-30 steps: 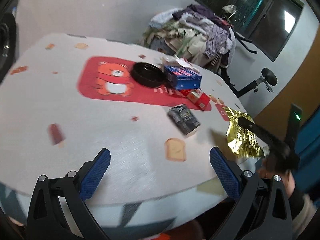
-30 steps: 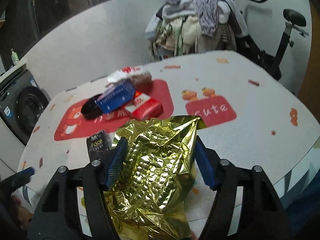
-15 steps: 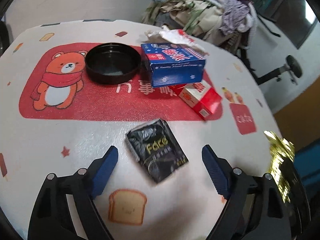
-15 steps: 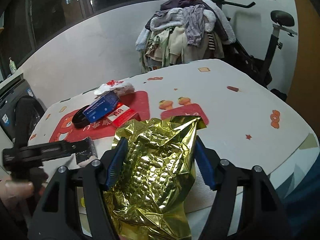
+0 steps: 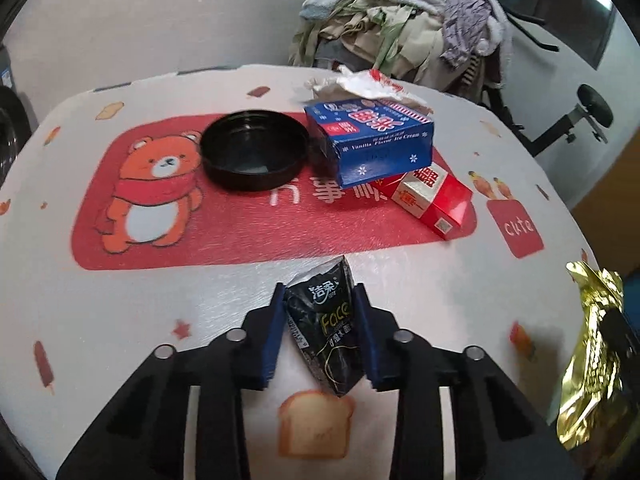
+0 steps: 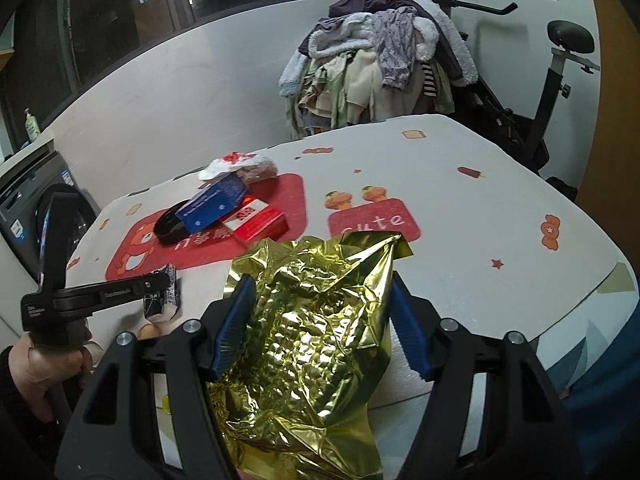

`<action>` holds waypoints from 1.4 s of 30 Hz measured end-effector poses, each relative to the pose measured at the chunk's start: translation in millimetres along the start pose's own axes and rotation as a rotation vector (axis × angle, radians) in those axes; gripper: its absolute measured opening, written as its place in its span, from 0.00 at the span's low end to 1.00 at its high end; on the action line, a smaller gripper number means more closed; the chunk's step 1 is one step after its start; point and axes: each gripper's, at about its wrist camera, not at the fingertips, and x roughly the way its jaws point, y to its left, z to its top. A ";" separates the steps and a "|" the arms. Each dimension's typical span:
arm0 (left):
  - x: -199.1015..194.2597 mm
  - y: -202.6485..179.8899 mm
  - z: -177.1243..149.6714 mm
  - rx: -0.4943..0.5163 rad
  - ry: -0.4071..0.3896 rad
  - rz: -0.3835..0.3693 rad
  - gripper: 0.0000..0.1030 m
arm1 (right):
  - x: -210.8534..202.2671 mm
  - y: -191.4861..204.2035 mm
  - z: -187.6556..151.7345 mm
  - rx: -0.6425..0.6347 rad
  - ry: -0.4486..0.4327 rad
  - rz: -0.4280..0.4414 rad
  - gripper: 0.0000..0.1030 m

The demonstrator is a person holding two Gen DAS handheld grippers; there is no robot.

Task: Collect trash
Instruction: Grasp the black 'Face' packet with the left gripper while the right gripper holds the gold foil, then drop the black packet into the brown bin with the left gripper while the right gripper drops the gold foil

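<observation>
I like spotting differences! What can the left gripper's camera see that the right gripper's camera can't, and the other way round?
Only the left wrist view shows the left gripper from behind, its jaws just closing around the black tissue packet, and the toast print.

Only the right wrist view shows the washing machine, the dark windows, and the person's hand.

Both show the gold foil bag, blue ice cream box, red box, black lid and clothes pile.

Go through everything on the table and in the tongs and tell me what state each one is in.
Left tongs: just been closing, pads now against the black tissue pack.
Right tongs: clamped on the crumpled gold foil bag.
Black lid: lying hollow side up.
Blue ice cream box: closed, resting partly on the red box.
</observation>
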 end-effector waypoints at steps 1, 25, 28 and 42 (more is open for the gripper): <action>-5.3 0.6 -2.6 0.007 -0.006 -0.005 0.28 | -2.8 4.9 -1.1 -0.008 0.001 0.007 0.65; -152.7 62.5 -114.8 0.057 -0.176 -0.105 0.26 | -54.6 103.5 -49.7 -0.235 0.041 0.139 0.65; -166.6 70.9 -128.6 0.048 -0.194 -0.109 0.26 | -56.2 116.4 -61.6 -0.278 0.053 0.157 0.65; -210.2 80.6 -193.3 0.088 -0.271 -0.095 0.26 | -57.5 139.6 -104.0 -0.347 0.106 0.244 0.65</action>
